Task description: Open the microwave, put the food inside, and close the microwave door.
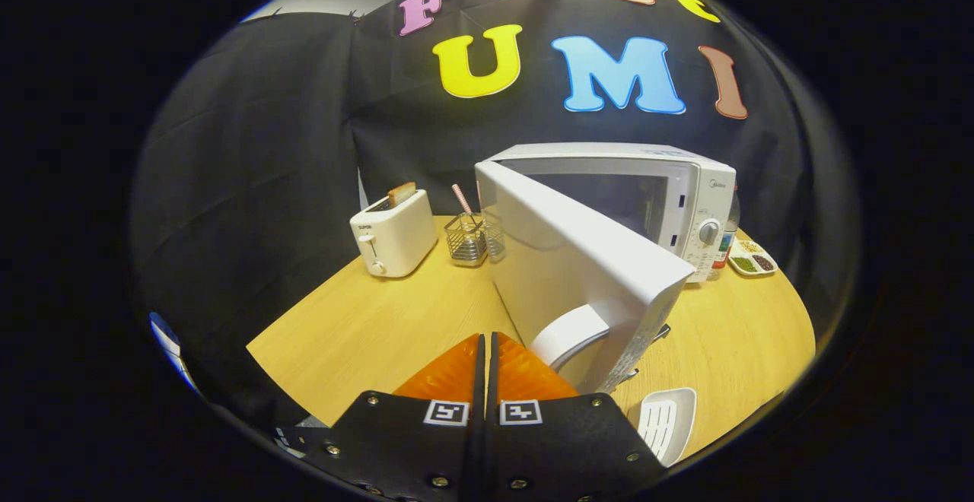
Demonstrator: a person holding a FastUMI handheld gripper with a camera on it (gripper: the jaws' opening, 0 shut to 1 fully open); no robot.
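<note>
Right up front in the gripper view I've got the gripper [487,346] with its two fingers clenched flat against each other, nothing pinched between them, tips hovering over the wooden table [365,327]. Just ahead and a bit right of the tips is the microwave door [578,258], swung wide open toward me, with its curved handle [567,335] sitting right beside the fingertips. Can't tell if the tips actually touch the handle, looks like a hair apart.

Beyond the door is the microwave [670,190] itself, cavity open and dark, so I can't tell whether any food is in there. Dial panel is on its right side.

Next to the fingers on the right, close to the table edge, there's a small white slotted dish [670,418].

Further back on the left sits a white toaster [392,232] with a slice of toast [402,193] poking out, and a wire basket [466,239] between it and the microwave. Past the microwave's right side is a small tray [752,258] with compartments holding bits of something.
</note>
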